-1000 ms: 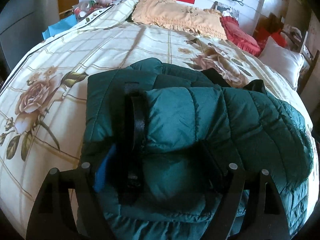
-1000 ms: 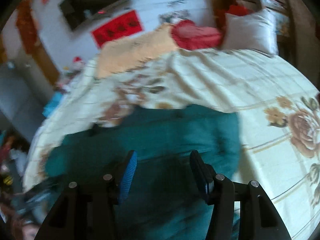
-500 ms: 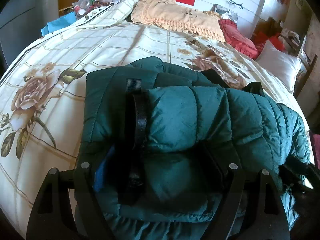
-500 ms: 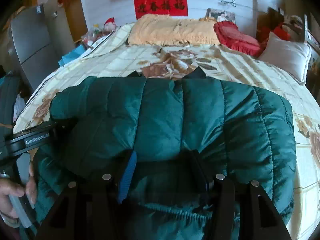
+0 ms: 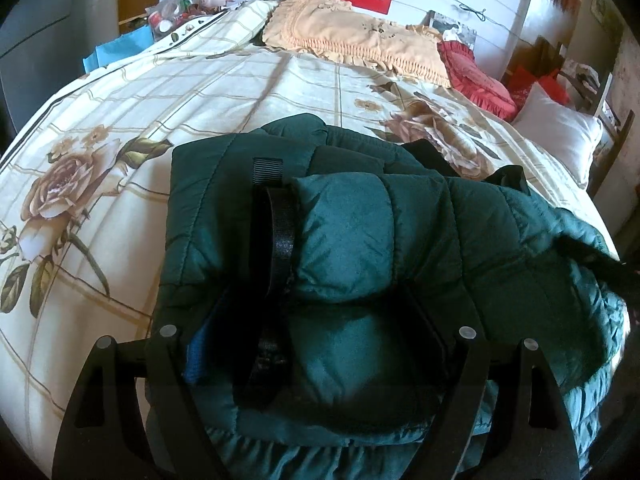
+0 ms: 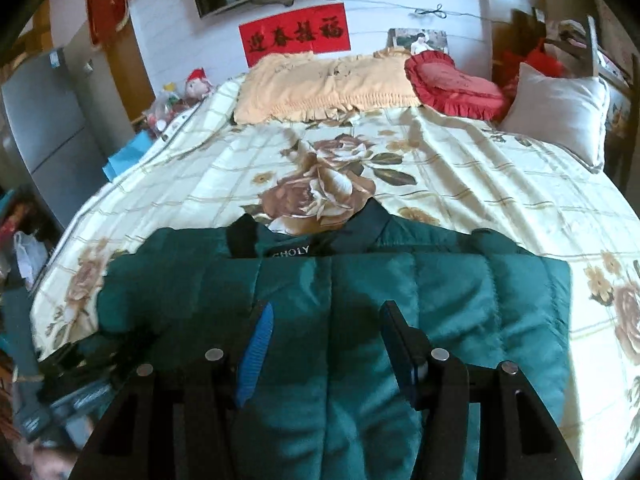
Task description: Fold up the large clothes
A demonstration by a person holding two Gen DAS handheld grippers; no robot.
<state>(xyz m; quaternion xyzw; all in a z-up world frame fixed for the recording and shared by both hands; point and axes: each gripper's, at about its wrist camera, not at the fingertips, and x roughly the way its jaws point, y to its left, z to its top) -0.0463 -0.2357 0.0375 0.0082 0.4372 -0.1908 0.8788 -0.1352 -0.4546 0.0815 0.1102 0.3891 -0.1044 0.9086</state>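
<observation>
A dark green puffer jacket [image 5: 400, 240] lies folded on a floral bedspread [image 5: 120, 140]. My left gripper [image 5: 316, 356] sits low over its near edge; its wide-apart fingers have padded fabric and a black strap [image 5: 280, 232] bulging between them. In the right wrist view the jacket [image 6: 440, 292] lies flat with its collar label toward the pillows. My right gripper [image 6: 326, 344] hangs over the jacket's near part with its jaws apart, blue pads [image 6: 256, 344] showing, gripping nothing.
A yellow pillow cover [image 6: 320, 84], a red frilled cushion [image 6: 452, 84] and a white pillow [image 6: 560, 108] lie at the head of the bed. Toys and clutter [image 5: 188, 8] sit at the far left corner. A grey cabinet [image 6: 44, 120] stands left.
The right wrist view swung from a blurred sideways look to a straight view over the jacket, then rose a little. The left gripper stayed on the jacket's edge.
</observation>
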